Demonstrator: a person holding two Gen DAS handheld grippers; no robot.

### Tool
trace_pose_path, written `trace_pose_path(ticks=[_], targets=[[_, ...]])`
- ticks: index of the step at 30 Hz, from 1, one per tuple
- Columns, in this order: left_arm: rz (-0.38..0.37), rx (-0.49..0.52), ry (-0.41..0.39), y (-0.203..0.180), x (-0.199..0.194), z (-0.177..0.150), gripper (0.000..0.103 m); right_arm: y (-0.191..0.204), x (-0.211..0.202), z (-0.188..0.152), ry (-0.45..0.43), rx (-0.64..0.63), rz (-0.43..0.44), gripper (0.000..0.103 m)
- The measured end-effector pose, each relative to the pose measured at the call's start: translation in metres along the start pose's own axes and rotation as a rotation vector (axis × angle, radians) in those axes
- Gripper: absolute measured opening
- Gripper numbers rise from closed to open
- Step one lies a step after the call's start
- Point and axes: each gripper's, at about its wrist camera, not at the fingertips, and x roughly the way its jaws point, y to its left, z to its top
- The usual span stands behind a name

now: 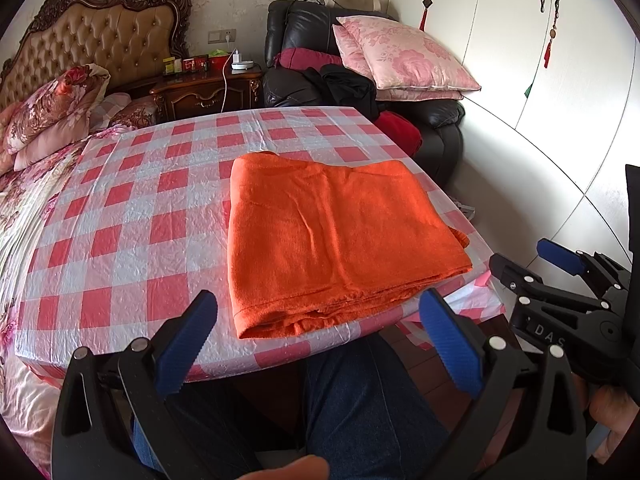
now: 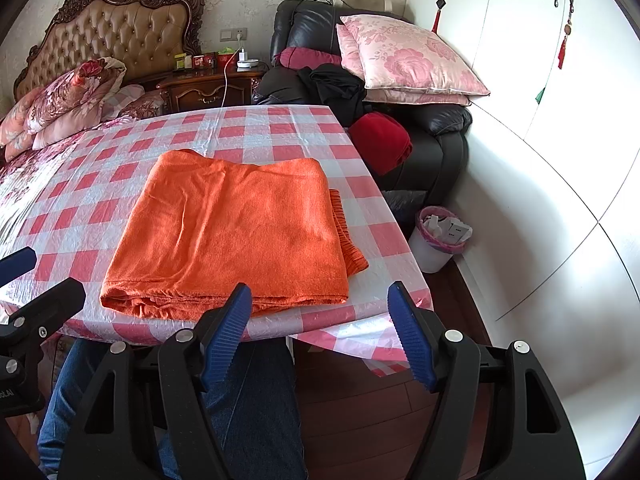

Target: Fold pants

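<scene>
The orange pants lie folded into a flat rectangle on the red-and-white checked table, near its front right corner. They also show in the right wrist view, with a ribbed waistband edge sticking out on the right. My left gripper is open and empty, held just in front of the pants' near edge. My right gripper is open and empty, held off the table's front edge by the pants' near right corner. The right gripper also shows in the left wrist view.
A black armchair with pink pillows and dark clothes stands behind the table. A white waste bin sits on the floor at the right. A bed with floral bedding lies at the left. White wardrobe doors line the right side.
</scene>
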Motion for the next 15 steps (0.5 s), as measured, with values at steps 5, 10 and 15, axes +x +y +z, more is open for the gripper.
trace_pose_path(ticks=[5,10,15], targets=[[-0.002,0.0,-0.001,-0.001,0.0,0.002,0.101,0.0,0.0,0.0,0.0,0.0,0.001,0.067],[-0.023,-0.004,0.005,-0.002,0.007,0.01,0.101,-0.001,0.004,-0.001,0.003,0.008,-0.002,0.067],[-0.039,0.017,-0.008,-0.009,0.026,0.017,0.101,-0.009,0.014,-0.004,0.023,0.031,-0.023,0.067]])
